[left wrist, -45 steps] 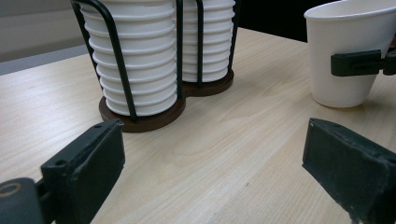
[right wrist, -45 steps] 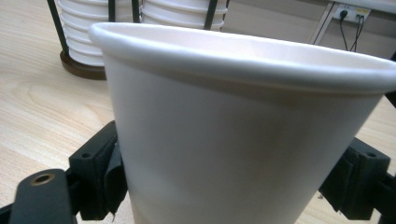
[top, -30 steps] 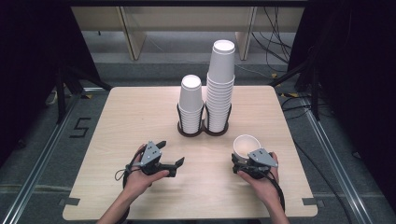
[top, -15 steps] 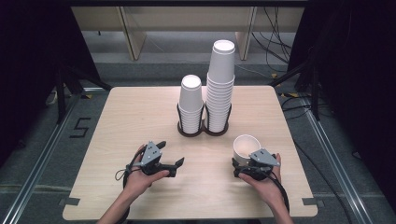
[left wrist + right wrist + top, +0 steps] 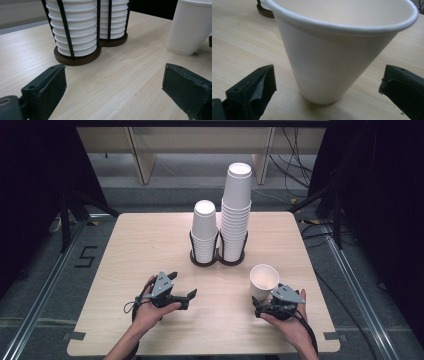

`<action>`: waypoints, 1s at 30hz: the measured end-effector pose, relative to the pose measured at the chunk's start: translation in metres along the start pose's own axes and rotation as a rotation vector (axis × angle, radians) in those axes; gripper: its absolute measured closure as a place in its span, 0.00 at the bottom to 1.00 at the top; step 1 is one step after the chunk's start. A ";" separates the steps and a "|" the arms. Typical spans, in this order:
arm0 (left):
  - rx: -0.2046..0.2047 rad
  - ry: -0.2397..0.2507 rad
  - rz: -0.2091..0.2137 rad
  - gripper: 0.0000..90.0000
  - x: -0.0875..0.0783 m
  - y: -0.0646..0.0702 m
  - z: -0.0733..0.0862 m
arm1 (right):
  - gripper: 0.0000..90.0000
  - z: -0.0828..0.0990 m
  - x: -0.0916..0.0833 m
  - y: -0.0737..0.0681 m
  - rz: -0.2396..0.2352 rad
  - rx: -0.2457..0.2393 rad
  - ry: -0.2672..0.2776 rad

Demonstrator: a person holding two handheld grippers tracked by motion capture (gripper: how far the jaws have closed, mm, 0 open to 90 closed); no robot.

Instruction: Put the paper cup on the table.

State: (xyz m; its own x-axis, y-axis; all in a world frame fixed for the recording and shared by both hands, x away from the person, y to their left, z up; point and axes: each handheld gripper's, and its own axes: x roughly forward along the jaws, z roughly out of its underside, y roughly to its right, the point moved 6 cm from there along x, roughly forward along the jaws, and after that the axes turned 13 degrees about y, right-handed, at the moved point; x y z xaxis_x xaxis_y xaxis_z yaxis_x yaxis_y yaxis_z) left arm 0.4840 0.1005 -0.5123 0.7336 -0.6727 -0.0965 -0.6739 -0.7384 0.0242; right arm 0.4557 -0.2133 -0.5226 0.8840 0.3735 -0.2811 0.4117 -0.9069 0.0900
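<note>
High view sets a dark two-ring cup holder near the middle of the wooden table; its left ring carries a short stack of white paper cups, mouths down, and its right ring, touching it at 3 o'clock, carries a taller stack, also mouths down; what lies inside the nested cups cannot be told. A single white paper cup stands apart from the holder, at about 4 o'clock from it, near the table's right edge; its mouth faces up, its narrow base rests on the wood, its long axis runs upright with a slight lean, and its inside looks bare and white. The right gripper sits just at 6 o'clock of that cup, held in the person's right hand; right gripper view shows the cup standing between the two black jaws, which have just been opening and now stand wide, clear of its wall on both sides. The left gripper rests at about 8 o'clock from the holder, well apart from the lone cup; left gripper view shows its jaws spread with bare wood between them, the holder ahead at 11 o'clock and the lone cup at 2 o'clock.
</note>
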 end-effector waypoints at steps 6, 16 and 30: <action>-0.002 -0.002 -0.001 0.05 0.000 0.000 0.001 | 0.00 0.008 -0.006 -0.001 -0.019 0.025 -0.018; -0.005 0.000 -0.009 0.05 0.000 -0.002 0.002 | 0.00 0.012 -0.020 0.012 0.003 0.012 -0.026; -0.002 -0.002 -0.016 0.06 0.000 -0.003 0.007 | 0.00 0.020 -0.034 0.030 0.082 0.010 0.005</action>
State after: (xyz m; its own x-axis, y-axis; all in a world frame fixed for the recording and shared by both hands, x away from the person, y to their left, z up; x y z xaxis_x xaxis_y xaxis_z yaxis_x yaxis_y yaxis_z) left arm 0.4859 0.1032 -0.5190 0.7441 -0.6606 -0.0994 -0.6619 -0.7492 0.0246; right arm 0.4340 -0.2573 -0.5291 0.9157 0.2991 -0.2684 0.3359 -0.9363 0.1025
